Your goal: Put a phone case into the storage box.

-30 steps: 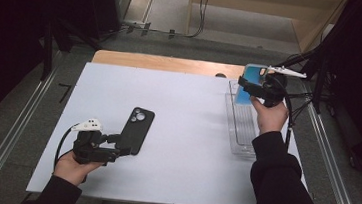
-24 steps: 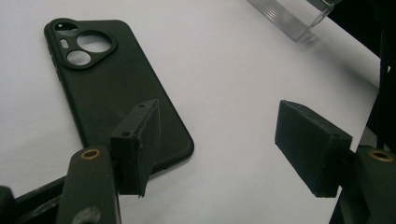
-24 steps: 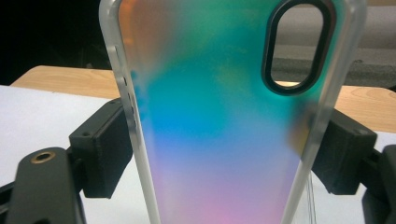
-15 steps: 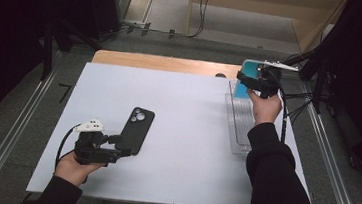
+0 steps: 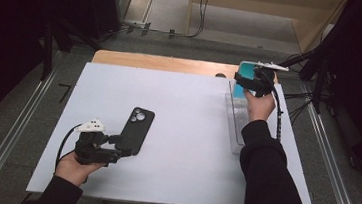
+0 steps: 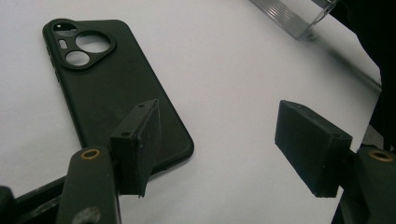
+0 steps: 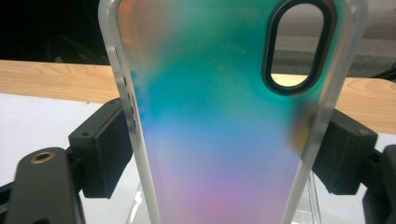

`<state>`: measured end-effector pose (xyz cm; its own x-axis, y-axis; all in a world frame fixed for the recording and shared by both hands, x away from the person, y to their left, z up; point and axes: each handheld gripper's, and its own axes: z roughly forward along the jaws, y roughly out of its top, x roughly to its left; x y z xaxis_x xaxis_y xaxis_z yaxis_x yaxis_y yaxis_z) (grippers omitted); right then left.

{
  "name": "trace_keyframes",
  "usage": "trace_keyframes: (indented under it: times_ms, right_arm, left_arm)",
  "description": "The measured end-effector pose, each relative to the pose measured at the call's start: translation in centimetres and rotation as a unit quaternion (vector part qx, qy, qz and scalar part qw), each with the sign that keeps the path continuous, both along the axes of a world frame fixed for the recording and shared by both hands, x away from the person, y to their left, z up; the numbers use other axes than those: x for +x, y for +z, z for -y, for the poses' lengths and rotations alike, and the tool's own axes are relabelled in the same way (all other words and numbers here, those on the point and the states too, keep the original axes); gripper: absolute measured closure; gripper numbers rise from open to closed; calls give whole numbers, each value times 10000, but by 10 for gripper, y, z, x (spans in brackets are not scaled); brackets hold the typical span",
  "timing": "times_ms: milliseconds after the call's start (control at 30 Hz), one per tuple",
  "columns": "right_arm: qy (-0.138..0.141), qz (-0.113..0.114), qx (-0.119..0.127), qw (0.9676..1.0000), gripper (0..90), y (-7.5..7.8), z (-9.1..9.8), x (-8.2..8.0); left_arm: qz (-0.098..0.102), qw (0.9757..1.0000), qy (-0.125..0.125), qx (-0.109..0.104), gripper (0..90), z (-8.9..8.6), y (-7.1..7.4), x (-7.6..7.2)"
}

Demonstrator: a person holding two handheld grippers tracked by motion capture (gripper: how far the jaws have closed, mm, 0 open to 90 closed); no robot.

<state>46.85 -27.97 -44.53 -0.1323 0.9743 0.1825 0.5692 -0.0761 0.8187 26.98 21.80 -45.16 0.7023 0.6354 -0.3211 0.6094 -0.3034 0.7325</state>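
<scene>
A black phone (image 5: 137,130) lies back up on the white sheet (image 5: 189,148), its camera ring (image 6: 86,44) at the far end. My left gripper (image 5: 119,150) rests at the phone's near end and is open. Its left jaw hangs over the phone's bottom corner (image 6: 180,151); the right jaw stands over bare sheet, and nothing is between the pads. My right gripper (image 5: 243,83) is at the far right, shut on an iridescent teal-to-pink phone case (image 7: 219,116). The pads press the case's two long edges, holding it upright over a clear plastic rack (image 5: 236,118).
A wooden strip (image 5: 162,62) runs along the table's far edge behind the sheet. The person's dark sleeve (image 5: 267,175) lies along the right side of the sheet. Cables and a metal rail (image 5: 325,146) run on the floor to the right. The rack's near end (image 6: 289,16) lies beyond the left gripper.
My right hand has carried the case a little farther away and leftward, lower over the rack's far end. The left gripper and the black phone have stayed put.
</scene>
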Motion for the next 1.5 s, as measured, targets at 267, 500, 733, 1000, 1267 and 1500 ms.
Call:
trace_keyframes:
  times_ms: [267, 500, 733, 1000, 1267, 1500]
  right_arm:
    - [-106, -154, -32, 9998, 150, -12, 2, 7]
    - [38, -184, 30, 9998, 145, -15, -1, 10]
    - [147, -247, -82, 9996, 88, -17, -5, 14]
    - [138, -308, -93, 9994, 78, -17, -4, 14]
    - [184, -428, -65, 9989, 0, -14, -4, 12]
    - [224, -480, 5, 9986, 0, -1, -2, -1]
  left_arm:
    - [10, 10000, -13, 8, 319, 1, 0, 0]
    - [1, 10000, -27, 18, 319, 2, 0, 0]
    - [-1, 10000, -40, 7, 320, 2, 0, 0]
    - [-9, 10000, -48, 9, 320, 2, 0, 0]
    - [-33, 10000, -24, 0, 320, 2, -1, 1]
    - [-104, 9999, -8, -1, 319, 2, -1, 4]
